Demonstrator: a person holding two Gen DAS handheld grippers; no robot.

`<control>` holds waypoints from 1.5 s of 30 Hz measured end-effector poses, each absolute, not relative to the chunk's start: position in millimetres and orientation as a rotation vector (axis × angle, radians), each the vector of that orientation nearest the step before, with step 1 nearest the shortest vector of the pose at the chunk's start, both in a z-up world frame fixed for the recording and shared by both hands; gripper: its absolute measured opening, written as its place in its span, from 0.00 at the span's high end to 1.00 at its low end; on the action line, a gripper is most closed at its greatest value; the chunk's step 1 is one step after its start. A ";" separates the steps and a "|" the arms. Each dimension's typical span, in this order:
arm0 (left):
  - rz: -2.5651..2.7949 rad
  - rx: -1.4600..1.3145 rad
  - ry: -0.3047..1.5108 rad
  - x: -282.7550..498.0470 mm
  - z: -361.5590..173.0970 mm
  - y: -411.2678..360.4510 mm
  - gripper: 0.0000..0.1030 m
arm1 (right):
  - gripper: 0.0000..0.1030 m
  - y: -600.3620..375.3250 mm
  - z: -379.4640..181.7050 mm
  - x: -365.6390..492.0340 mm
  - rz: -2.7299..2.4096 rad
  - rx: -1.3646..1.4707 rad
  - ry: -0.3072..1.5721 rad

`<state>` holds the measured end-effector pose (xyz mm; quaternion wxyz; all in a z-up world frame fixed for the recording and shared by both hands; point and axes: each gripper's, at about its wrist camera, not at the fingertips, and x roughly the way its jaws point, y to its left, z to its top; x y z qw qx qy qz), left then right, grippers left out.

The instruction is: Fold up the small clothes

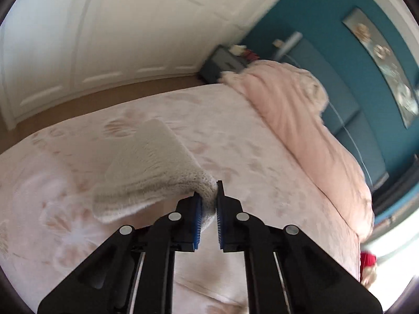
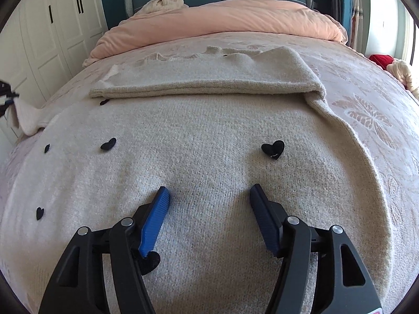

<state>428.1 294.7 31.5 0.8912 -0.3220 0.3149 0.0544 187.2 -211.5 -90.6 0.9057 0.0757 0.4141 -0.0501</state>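
Our left gripper (image 1: pixel 208 204) pinches the sweater's sleeve (image 1: pixel 146 170) — we carry it across flat; the right gripper (image 2: pixel 209 196), spread, steadies the sweater (image 2: pixel 209 136).

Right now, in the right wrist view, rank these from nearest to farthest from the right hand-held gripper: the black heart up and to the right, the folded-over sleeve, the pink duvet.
From the right hand-held gripper, open just above the sweater:
1. Black heart, just beyond the right finger.
2. Folded-over sleeve, lying across mid-bed.
3. Pink duvet, bunched by the headboard.
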 end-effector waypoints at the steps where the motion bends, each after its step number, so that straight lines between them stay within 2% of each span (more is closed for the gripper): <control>1: 0.029 -0.637 0.635 427.3 50.3 260.8 0.92 | 0.39 -211.6 -91.0 187.1 -0.100 0.163 0.853; 5: -0.301 -0.586 0.646 417.4 89.7 112.1 0.90 | 0.38 -215.2 -90.8 186.0 -0.084 0.190 0.846; 7: -0.410 -0.582 0.701 410.3 80.1 43.4 0.88 | 0.35 -216.9 -90.6 185.8 -0.069 0.205 0.844; 8: -0.438 -0.575 0.743 403.6 67.1 10.4 0.83 | 0.34 -217.9 -90.4 185.8 -0.060 0.211 0.843; 9: -0.454 -0.572 0.791 397.9 49.8 -18.4 0.74 | 0.32 -218.5 -90.2 185.8 -0.052 0.218 0.842; 10: -0.460 -0.565 0.849 392.9 31.0 -41.9 0.44 | 0.31 -219.3 -90.1 185.7 -0.043 0.226 0.842; 11: -0.445 -0.560 0.908 385.2 7.3 -61.6 0.30 | 0.30 -220.5 -89.8 185.8 -0.034 0.233 0.842; 13: -0.392 -0.554 0.963 368.8 -28.4 -77.3 0.32 | 0.24 -223.2 -88.7 186.6 -0.006 0.250 0.846; 16: -0.348 -0.666 1.014 350.3 -62.6 -55.0 0.32 | 0.23 -229.3 -85.0 188.4 0.028 0.289 0.857; 22: -0.188 -0.785 0.941 370.0 -64.2 60.2 0.31 | 0.22 -257.9 -39.8 235.1 -0.011 0.430 0.793; 26: -0.049 -0.940 0.974 397.0 -81.9 117.9 0.31 | 0.22 -285.0 -42.5 304.7 -0.070 0.579 0.859; 30: -0.010 -1.088 0.973 403.4 -103.7 140.5 0.35 | 0.22 -287.7 -62.1 349.9 -0.137 0.617 0.920; 31: -0.018 -1.084 0.981 407.4 -104.4 137.2 0.41 | 0.31 -284.4 -66.4 357.0 -0.131 0.621 0.931; 32: -0.037 -1.069 0.985 411.6 -102.7 133.2 0.58 | 0.45 -279.3 -66.7 364.5 -0.126 0.601 0.937; 33: -0.062 -1.053 0.981 418.1 -98.6 128.7 0.72 | 0.89 -274.3 -63.3 372.0 -0.106 0.580 0.938; 34: -0.070 -1.030 0.963 422.3 -90.1 124.8 0.94 | 0.93 -271.9 -56.5 378.3 -0.071 0.585 0.934; 37: -0.052 -1.005 0.829 420.9 -58.3 130.5 0.93 | 0.94 -276.7 1.6 366.2 0.021 0.643 0.708; 40: -0.044 -0.922 0.828 422.6 -57.9 125.2 0.92 | 0.94 -287.4 27.1 341.5 -0.002 0.587 0.569; 41: -0.036 -0.871 0.863 425.8 -66.9 118.9 0.92 | 0.94 -292.6 11.8 342.7 -0.049 0.560 0.617; 44: 0.033 -0.815 0.949 411.6 -104.9 117.6 0.93 | 0.94 -307.3 -79.4 353.8 -0.152 0.561 0.944; 45: 0.031 -0.856 0.934 404.4 -115.6 120.2 0.93 | 0.95 -309.8 -84.1 344.3 -0.128 0.583 0.898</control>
